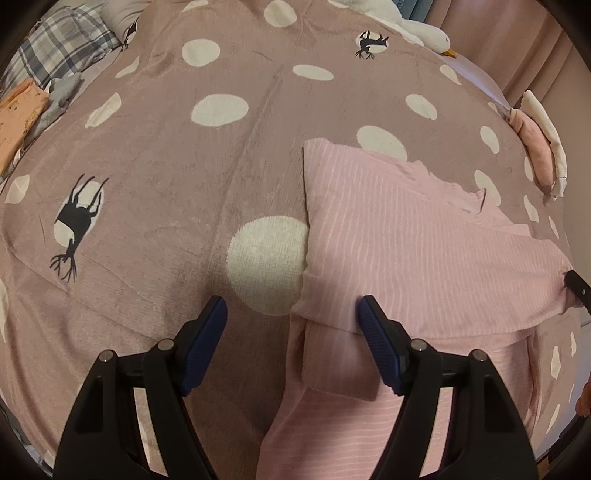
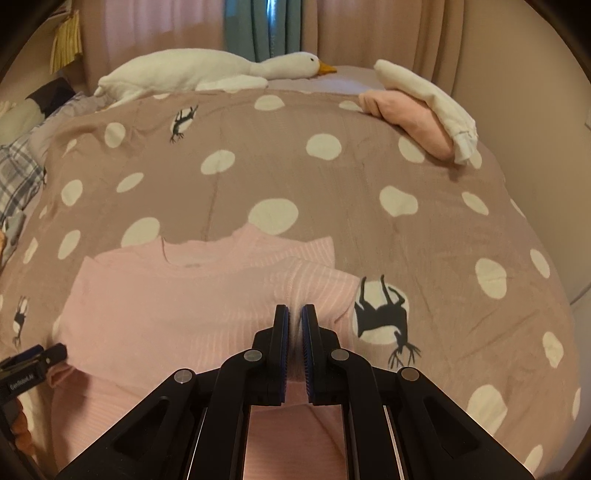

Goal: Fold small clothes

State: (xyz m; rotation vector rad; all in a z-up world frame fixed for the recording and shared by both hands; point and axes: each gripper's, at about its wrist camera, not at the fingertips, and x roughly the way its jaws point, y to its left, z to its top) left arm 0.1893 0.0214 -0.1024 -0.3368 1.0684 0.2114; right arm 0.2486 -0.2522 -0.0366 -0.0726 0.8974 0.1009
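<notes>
The right gripper (image 2: 294, 314), at the lower centre of the right wrist view, is pinching a fold of the pink ribbed top (image 2: 177, 295) between its blue pads, with the jaws pressed together on the fabric near the garment's right edge. The left gripper (image 1: 291, 306), at the bottom of the left wrist view, is standing with its jaws apart and closing slightly; its blue fingertips (image 1: 369, 310) are straddling the top's folded sleeve cuff (image 1: 332, 354) without pressing on it. That same gripper is showing at the lower left edge of the right wrist view, where its black body is carrying white lettering that seems to read "GenRobot.AI". The top is lying spread on a mauve bedspread (image 2: 258, 166) printed with cream dots and black deer silhouettes, filling the lower centre of the right wrist view with its neckline toward the top of the frame. At the upper right, a folded pink garment (image 2: 410, 118) is sitting under a folded white one (image 2: 432, 96). A white plush goose (image 2: 207, 70) with an orange beak is lying along the far edge of the bed, in front of beige and teal curtains (image 2: 266, 26). In the upper left of the left wrist view, plaid fabric (image 1: 62, 44) and an orange printed cloth (image 1: 22, 110) are lying beside the bedspread.
</notes>
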